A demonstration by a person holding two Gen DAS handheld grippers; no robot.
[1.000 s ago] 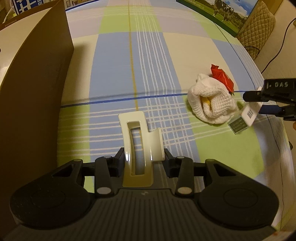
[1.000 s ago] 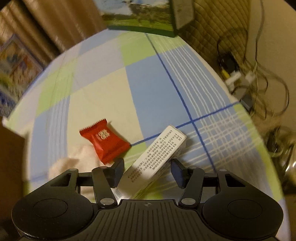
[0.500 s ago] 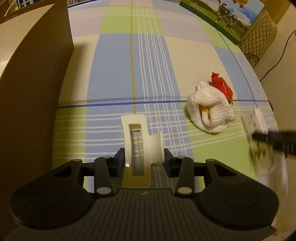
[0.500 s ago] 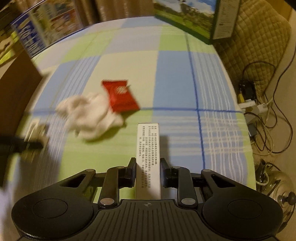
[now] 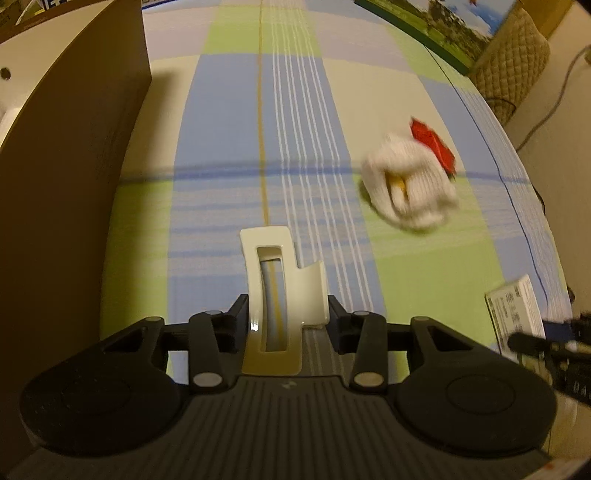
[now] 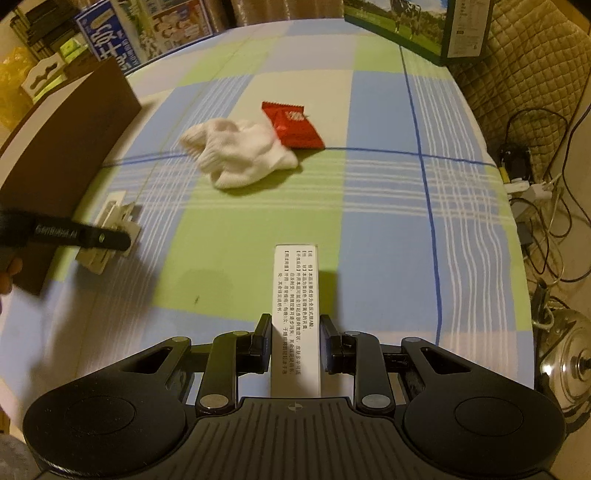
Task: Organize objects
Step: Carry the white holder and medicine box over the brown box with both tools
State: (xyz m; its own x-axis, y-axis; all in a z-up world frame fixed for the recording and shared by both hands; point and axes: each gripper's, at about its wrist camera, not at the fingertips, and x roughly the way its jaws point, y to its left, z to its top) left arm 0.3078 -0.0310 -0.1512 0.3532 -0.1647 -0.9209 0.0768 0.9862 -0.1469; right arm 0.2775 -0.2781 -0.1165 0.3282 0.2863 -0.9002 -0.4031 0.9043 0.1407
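Note:
My left gripper point(image 5: 287, 317) is shut on a cream plastic hair clip point(image 5: 280, 280), held just above the checked cloth. It also shows at the left of the right wrist view point(image 6: 110, 236). My right gripper point(image 6: 294, 341) is shut on a long white box with printed text point(image 6: 295, 295); the box also shows at the right edge of the left wrist view point(image 5: 515, 314). A white sock point(image 6: 240, 155) lies on the cloth in the middle, with a red snack packet point(image 6: 291, 123) touching its far right side. Both also show in the left wrist view, the sock point(image 5: 410, 184) and the packet point(image 5: 432, 142).
A brown cardboard box wall point(image 5: 66, 177) stands along the left, also seen in the right wrist view point(image 6: 62, 147). A green carton with a cow picture point(image 6: 417, 22) stands at the far right edge. Cables and a metal pot lid point(image 6: 569, 365) lie on the floor to the right.
My right gripper has closed on the white box, lifted it and swung back toward me and to the left. My left gripper still holds the clip and has shifted slightly.

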